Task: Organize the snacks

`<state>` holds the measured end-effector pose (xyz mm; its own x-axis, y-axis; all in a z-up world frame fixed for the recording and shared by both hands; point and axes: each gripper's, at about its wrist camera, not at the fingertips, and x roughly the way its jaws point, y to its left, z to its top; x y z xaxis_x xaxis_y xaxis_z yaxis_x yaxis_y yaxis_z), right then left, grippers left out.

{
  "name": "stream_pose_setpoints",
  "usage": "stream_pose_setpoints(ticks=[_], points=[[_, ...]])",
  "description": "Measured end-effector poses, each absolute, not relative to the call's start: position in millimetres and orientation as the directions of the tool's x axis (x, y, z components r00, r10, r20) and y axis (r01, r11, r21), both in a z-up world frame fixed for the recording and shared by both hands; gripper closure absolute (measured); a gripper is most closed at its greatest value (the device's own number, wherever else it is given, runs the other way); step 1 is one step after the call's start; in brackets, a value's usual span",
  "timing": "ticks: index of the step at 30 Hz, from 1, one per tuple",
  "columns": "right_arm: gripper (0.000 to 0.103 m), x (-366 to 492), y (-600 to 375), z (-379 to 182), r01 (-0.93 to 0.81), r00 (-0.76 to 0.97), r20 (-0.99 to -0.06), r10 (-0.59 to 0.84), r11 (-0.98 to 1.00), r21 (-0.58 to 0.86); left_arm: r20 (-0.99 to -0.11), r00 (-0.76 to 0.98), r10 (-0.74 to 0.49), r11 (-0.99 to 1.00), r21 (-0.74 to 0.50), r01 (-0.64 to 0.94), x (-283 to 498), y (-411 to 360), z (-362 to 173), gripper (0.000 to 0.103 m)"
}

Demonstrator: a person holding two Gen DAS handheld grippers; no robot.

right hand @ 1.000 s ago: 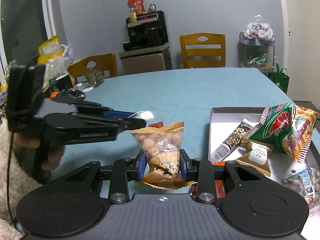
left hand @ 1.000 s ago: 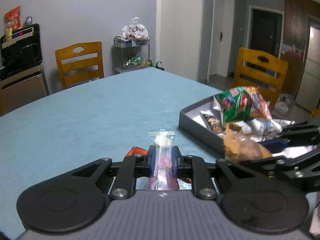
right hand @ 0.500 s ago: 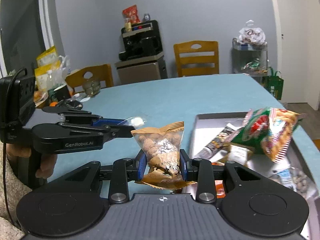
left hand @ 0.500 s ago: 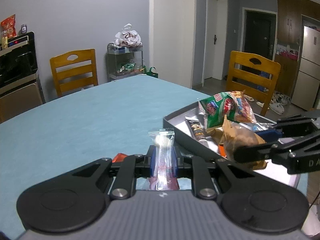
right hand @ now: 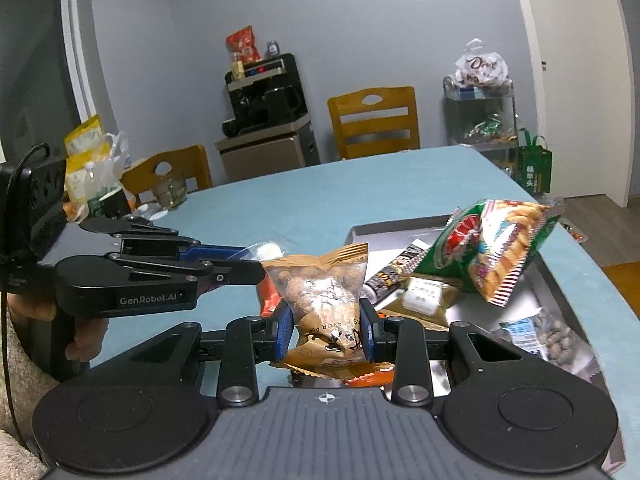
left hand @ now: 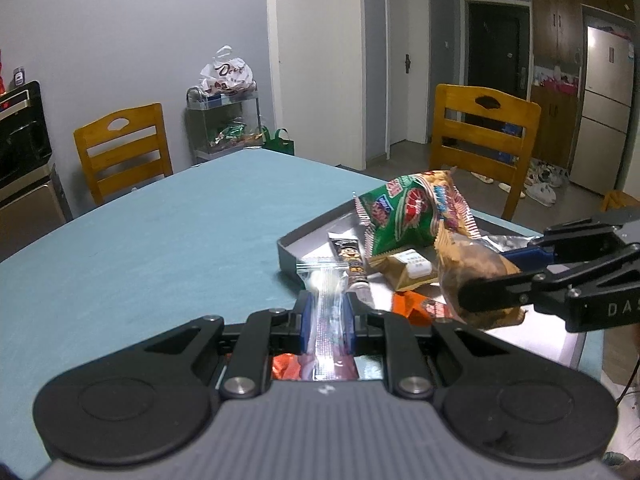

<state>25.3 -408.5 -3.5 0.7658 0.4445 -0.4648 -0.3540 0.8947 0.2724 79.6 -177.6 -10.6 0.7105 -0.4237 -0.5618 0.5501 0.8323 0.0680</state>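
Observation:
My left gripper (left hand: 326,316) is shut on a thin clear sachet (left hand: 325,292) with a white lump near its top. It hangs above the near corner of the grey tray (left hand: 292,246). My right gripper (right hand: 326,330) is shut on a tan packet of coated nuts (right hand: 324,300), held upright over the tray (right hand: 384,227). In the tray lie a green cracker bag (left hand: 412,210), a dark tube snack (left hand: 352,258), a small brown packet (left hand: 408,266) and an orange wrapper (left hand: 412,306). The left gripper (right hand: 256,268) shows at the left of the right wrist view, the right gripper (left hand: 480,300) at the right of the left wrist view.
The tray sits on a blue-green table (left hand: 160,248) near its right edge. Wooden chairs (left hand: 480,136) stand around the table. A cup, bottles and bags (right hand: 100,184) crowd the table's far left. A nut packet (right hand: 548,332) lies in the tray's right part.
Both grippers have moved sideways toward the tray with their packets still held. The tray and green bag now lie closer and more central in both views.

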Motion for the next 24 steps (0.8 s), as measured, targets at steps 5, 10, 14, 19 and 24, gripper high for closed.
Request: stream_pose_setpoints(ticks=[5, 10, 14, 19, 24], points=[[0.068, 22.8, -418.8, -9.5, -0.352, 0.763, -0.465, 0.45, 0.892, 0.284, -0.562, 0.702, -0.437, 0.817, 0.079, 0.572, 78.3, -192.0, -11.2, 0.09], [0.068, 20.7, -427.7, -13.5, -0.341, 0.769, -0.459, 0.445, 0.893, 0.294, -0.567, 0.686, -0.457, 0.793, 0.091, 0.603, 75.6, -206.4, -12.4, 0.09], [0.068, 19.0, -435.8, -15.5, -0.329, 0.774, -0.46, 0.435, 0.897, 0.295, -0.574, 0.669, -0.471, 0.776, 0.09, 0.624, 75.7, -216.3, -16.0, 0.09], [0.068, 15.9, -446.7, -18.1, -0.31, 0.783, -0.458, 0.421, 0.903, 0.299, -0.581, 0.65, -0.489, 0.757, 0.087, 0.647, 76.1, -228.5, -18.3, 0.09], [0.068, 16.4, -455.4, -20.5, -0.292, 0.79, -0.463, 0.402, 0.911, 0.292, -0.586, 0.641, -0.495, 0.74, 0.102, 0.665, 78.0, -239.3, -20.6, 0.09]])
